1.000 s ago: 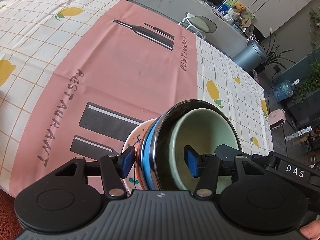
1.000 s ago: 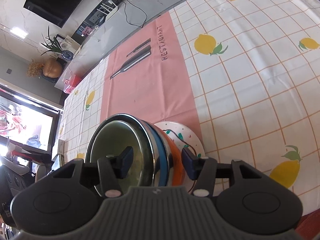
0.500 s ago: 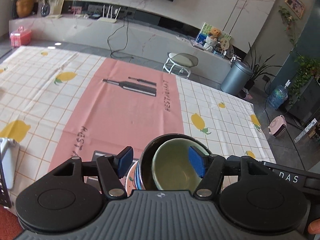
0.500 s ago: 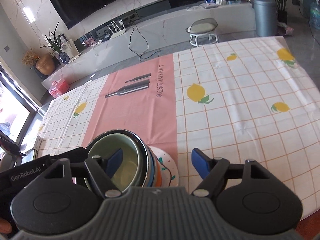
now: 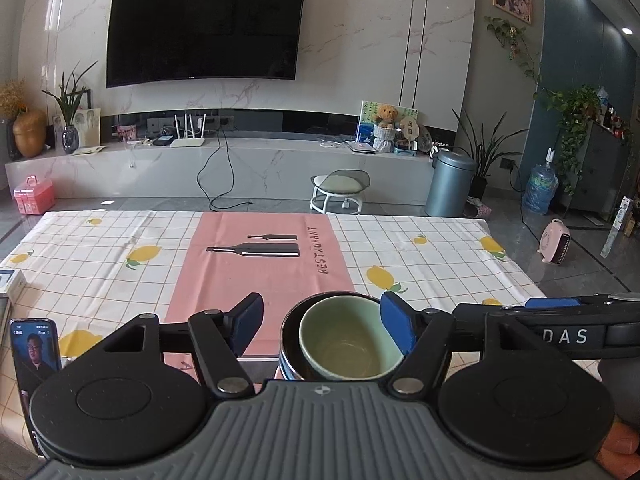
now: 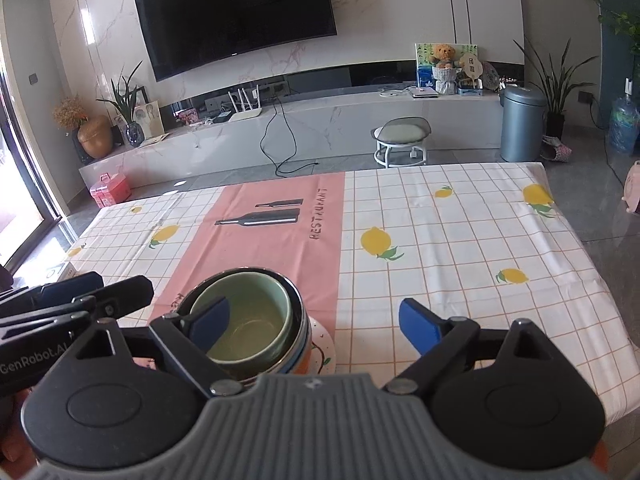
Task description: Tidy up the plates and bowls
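Note:
A pale green bowl [image 5: 348, 340] sits nested inside a dark bowl [image 5: 290, 330], on a stack with blue and orange bowls [image 6: 302, 354] over a white patterned plate [image 6: 324, 354], near the table's front edge. The green bowl also shows in the right wrist view [image 6: 248, 320]. My left gripper [image 5: 322, 326] is open, raised above the stack, holding nothing. My right gripper [image 6: 316, 322] is open wide, raised and empty; its left finger is in front of the bowl. The right gripper's body shows in the left wrist view [image 5: 560, 332].
The table wears a white lemon-print cloth [image 6: 460, 248] with a pink centre strip [image 5: 264, 264]. A phone [image 5: 34, 356] stands at the left front edge. A box [image 5: 10, 284] lies at the left edge. A stool [image 5: 340, 192] and bin [image 5: 450, 184] stand beyond the table.
Both grippers opened, let go of the bowl stack and pulled up and back. The views now tilt level toward the TV wall. The stack stays on the plate.

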`<state>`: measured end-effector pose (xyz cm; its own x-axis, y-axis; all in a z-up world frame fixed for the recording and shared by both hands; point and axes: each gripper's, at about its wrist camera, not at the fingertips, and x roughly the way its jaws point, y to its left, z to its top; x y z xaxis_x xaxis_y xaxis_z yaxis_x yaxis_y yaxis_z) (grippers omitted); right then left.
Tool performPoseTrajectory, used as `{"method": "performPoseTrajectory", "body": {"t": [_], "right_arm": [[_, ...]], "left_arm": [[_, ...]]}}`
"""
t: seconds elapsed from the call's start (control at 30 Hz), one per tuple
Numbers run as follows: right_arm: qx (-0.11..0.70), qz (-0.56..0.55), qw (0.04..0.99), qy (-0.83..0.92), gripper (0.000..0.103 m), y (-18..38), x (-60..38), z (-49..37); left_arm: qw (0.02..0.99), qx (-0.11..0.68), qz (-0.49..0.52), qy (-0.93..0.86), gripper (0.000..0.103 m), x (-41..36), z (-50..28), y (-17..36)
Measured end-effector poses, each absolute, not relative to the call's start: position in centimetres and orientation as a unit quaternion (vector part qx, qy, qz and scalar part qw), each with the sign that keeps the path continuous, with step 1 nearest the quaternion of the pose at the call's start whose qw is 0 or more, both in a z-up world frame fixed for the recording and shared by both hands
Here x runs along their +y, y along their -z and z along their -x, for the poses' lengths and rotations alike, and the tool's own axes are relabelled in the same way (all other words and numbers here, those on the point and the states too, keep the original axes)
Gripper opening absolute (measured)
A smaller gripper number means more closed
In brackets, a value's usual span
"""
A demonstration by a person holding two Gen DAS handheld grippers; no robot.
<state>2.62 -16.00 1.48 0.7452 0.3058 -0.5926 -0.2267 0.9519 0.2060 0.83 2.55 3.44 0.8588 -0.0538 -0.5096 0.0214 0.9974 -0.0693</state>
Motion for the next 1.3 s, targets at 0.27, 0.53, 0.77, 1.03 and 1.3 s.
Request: {"method": "performPoseTrajectory", "body": {"t": [0.27,0.53,0.77,1.03,1.3], "right_arm": [[0.328,-0.046,0.938,-0.1,0.09,-0.2,-16.5,0.1],[0.355,-0.051,0.93,-0.082,0.09,1.6,-16.5,1.4],[0.379,-0.038,0.921,-0.081,0.094,3.2,-15.8,1.5],[0.39,-0.045,0.917,-0.072,0.094,3.6,-16.3,1.3],[0.381,-0.054,0.919,-0.088,0.094,3.4,-16.2,1.7]], "left_arm": [[0.952,0.304,0.036,-0.022,0.085,2.4,0.0,-1.9],[0.933,0.352,0.03,-0.073,0.086,2.6,0.5,0.5],[0.921,0.383,0.02,-0.064,0.086,1.7,1.0,2.0],[0.916,0.396,0.006,-0.061,0.086,1.0,1.0,2.4],[0.917,0.394,0.011,-0.058,0.086,1.1,1.2,2.2]]}}
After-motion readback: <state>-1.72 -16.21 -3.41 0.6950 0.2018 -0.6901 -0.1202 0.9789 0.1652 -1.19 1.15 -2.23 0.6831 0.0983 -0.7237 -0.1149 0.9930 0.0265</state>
